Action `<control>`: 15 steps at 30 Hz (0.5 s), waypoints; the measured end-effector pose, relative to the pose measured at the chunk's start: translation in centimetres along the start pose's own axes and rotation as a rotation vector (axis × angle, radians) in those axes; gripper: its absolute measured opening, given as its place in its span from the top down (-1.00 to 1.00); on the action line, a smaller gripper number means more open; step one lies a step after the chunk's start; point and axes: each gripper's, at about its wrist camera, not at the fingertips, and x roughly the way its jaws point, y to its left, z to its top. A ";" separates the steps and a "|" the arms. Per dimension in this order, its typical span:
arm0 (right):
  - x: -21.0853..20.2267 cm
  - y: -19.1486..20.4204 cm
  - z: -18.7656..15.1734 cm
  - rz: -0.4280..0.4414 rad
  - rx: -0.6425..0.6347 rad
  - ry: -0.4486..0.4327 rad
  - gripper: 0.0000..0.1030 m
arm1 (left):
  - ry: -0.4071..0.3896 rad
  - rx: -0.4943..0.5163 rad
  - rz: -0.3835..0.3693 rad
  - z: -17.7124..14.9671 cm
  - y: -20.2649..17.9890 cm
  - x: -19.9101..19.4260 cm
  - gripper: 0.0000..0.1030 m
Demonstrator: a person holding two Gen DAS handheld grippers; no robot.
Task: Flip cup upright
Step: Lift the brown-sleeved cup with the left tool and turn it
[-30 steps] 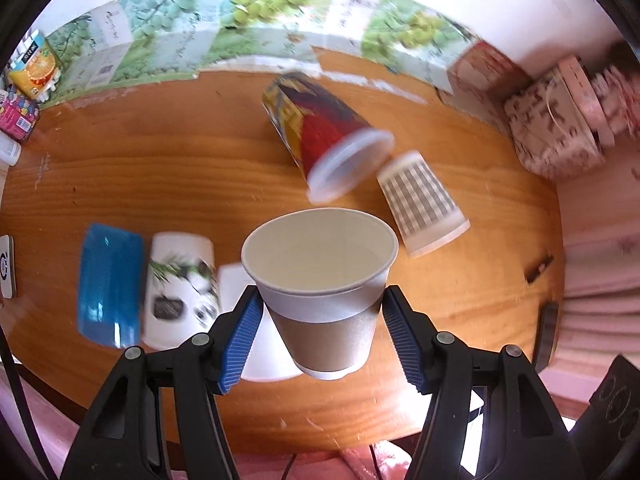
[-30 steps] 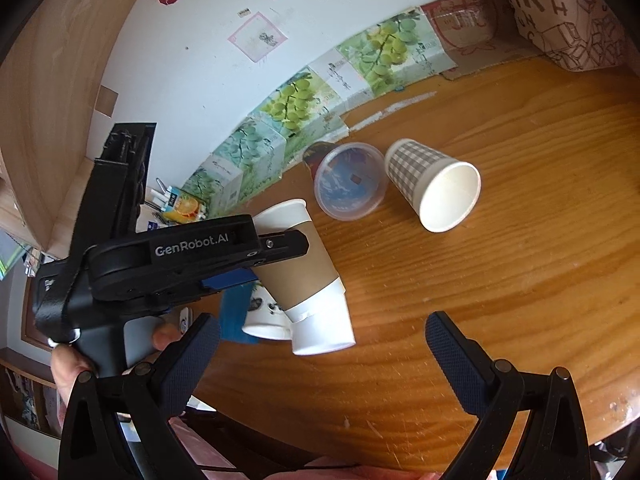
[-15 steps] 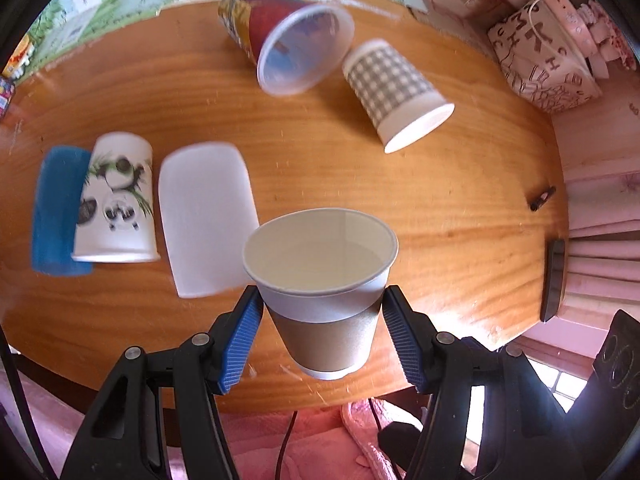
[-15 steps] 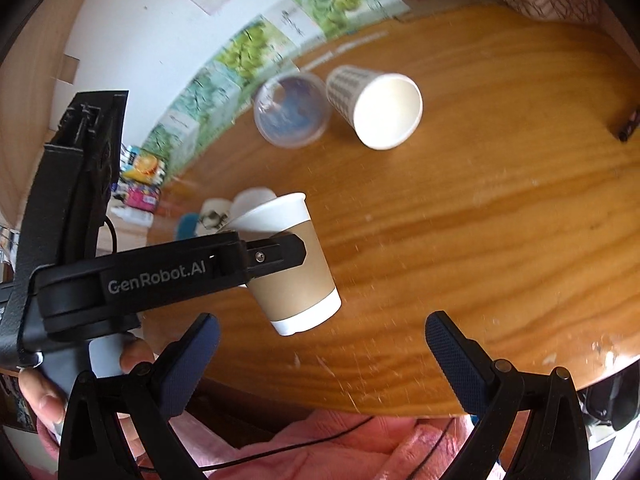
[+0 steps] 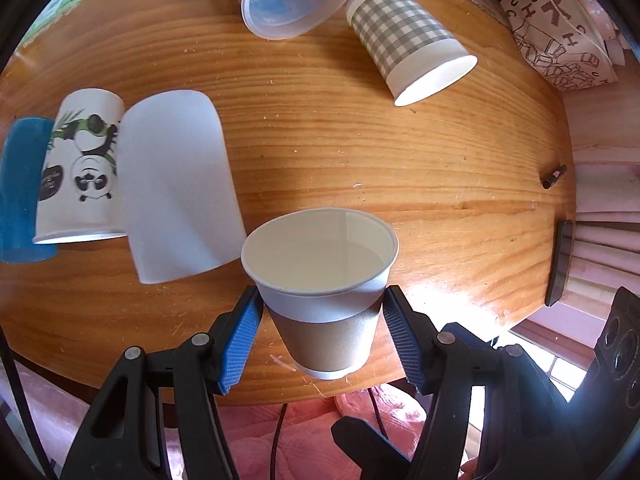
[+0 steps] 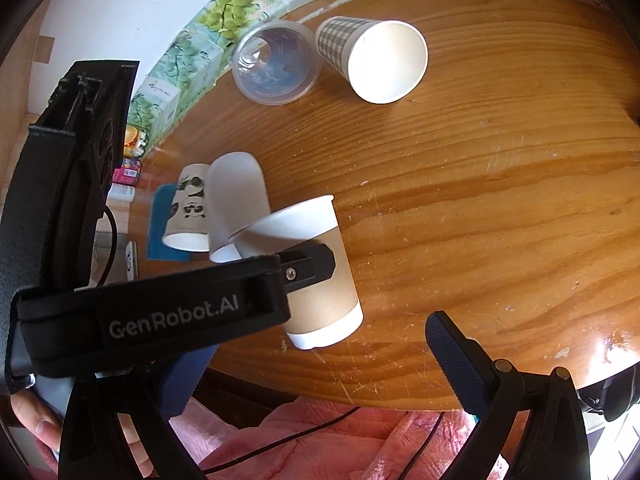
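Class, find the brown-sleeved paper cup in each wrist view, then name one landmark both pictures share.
Left wrist view: the brown-sleeved cup sits low in the centre, mouth up, between the left gripper fingers.
Right wrist view: the same cup is left of centre, partly behind the left gripper's finger.
Shared landmark: the checked cup lying on its side.

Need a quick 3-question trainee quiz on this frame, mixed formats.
1. True or false: the brown-sleeved paper cup held in the left tongs has its mouth facing up.
2. Which cup lies nearest the clear plastic cup? A) panda cup B) checked cup C) plain white cup
3. Fill in: the right tongs are ____ and hold nothing.

Key: 1 true; 2 B; 3 open
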 end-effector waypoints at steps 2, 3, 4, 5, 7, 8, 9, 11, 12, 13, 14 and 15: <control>0.2 0.0 0.4 0.001 0.006 0.007 -0.99 | 0.020 -0.003 -0.016 0.3 0.3 0.2 -0.30; 0.3 0.0 0.5 0.003 0.009 0.012 -0.99 | 0.029 -0.004 -0.021 0.4 0.3 0.3 -0.30; 0.4 -0.1 0.7 0.004 0.011 0.015 -0.99 | 0.034 -0.002 -0.023 0.5 0.5 0.3 -0.30; 0.5 -0.1 0.8 0.004 0.012 0.018 -0.99 | 0.040 0.002 -0.023 0.6 0.5 0.4 -0.30; 0.6 -0.1 1.1 0.004 0.012 0.026 -0.99 | 0.049 0.003 -0.024 0.9 0.6 0.5 -0.30; 0.6 -0.2 1.2 0.005 0.014 0.028 -0.99 | 0.053 0.001 -0.025 1.0 0.5 0.6 -0.30; 0.7 -0.2 1.3 0.005 0.017 0.030 -0.99 | 0.057 -0.002 -0.027 1.1 0.5 0.7 -0.30; 0.7 -0.4 1.4 0.006 0.021 0.032 -0.99 | 0.063 -0.005 -0.031 1.3 0.5 0.7 -0.30; 0.7 -0.4 1.4 0.006 0.023 0.032 -0.99 | 0.067 -0.005 -0.033 1.3 0.6 0.7 -0.31; 0.8 -0.5 1.6 0.008 0.024 0.033 -0.99 | 0.068 -0.005 -0.033 1.4 0.6 0.7 -0.31; 0.8 -0.5 1.6 0.010 0.026 0.034 -0.99 | 0.068 -0.004 -0.034 1.4 0.6 0.7 -0.31; 0.8 -0.7 1.6 0.011 0.027 0.034 -0.99 | 0.068 -0.003 -0.034 1.4 0.6 0.6 -0.31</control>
